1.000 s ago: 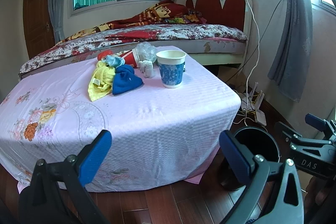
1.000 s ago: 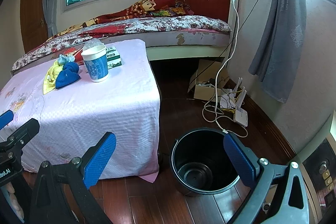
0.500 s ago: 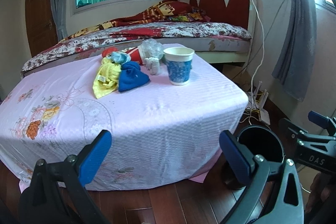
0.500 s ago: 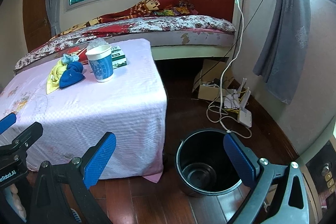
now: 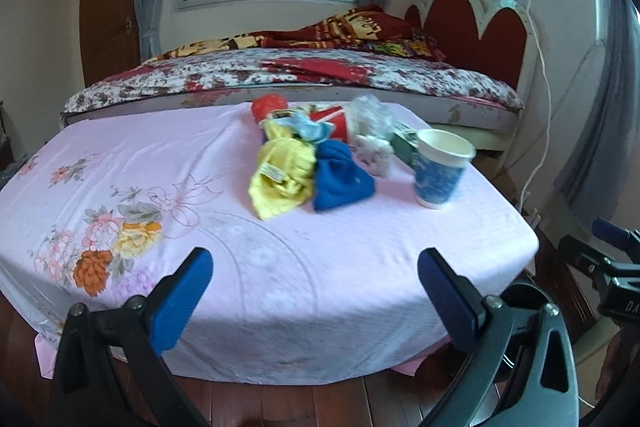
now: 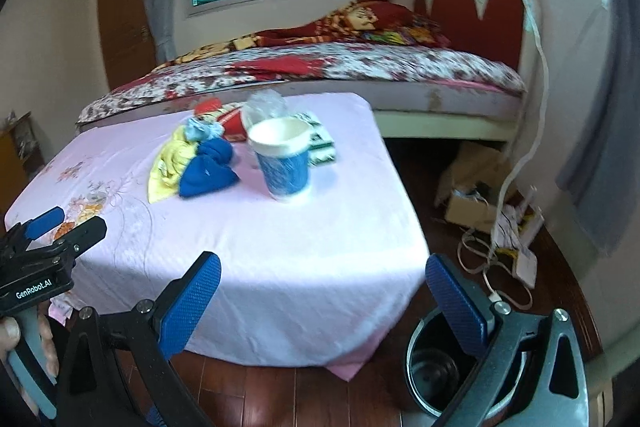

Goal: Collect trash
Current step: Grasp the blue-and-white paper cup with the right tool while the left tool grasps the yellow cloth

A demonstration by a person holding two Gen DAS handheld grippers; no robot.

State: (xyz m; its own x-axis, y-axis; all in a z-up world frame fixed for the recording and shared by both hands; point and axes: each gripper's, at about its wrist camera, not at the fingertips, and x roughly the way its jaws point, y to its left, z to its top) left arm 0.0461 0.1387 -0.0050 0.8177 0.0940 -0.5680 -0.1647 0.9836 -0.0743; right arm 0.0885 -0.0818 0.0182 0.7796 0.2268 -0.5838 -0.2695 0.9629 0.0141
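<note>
A blue and white paper cup [image 5: 438,167] [image 6: 283,159] stands upright on the table with the pink cloth [image 5: 280,267] [image 6: 280,247]. Behind it lie crumpled clear plastic [image 5: 370,115] [image 6: 264,105], a red packet [image 5: 332,121], a green and white box [image 6: 320,147] and a white crumpled bit [image 5: 374,151]. A black bin [image 6: 436,367] [image 5: 520,291] stands on the floor at the table's right corner. My left gripper [image 5: 316,291] is open and empty at the table's near edge. My right gripper [image 6: 324,299] is open and empty, between table corner and bin.
Yellow [image 5: 282,175], blue [image 5: 340,179] and light blue cloths lie left of the cup. A bed [image 5: 300,75] stands behind the table. Cables and a white power strip [image 6: 516,255] lie on the wooden floor to the right, by a cardboard box [image 6: 468,203].
Both grippers have moved forward and up toward the table. The views have swung left, so the table top fills more of each frame and the bin sits lower right.
</note>
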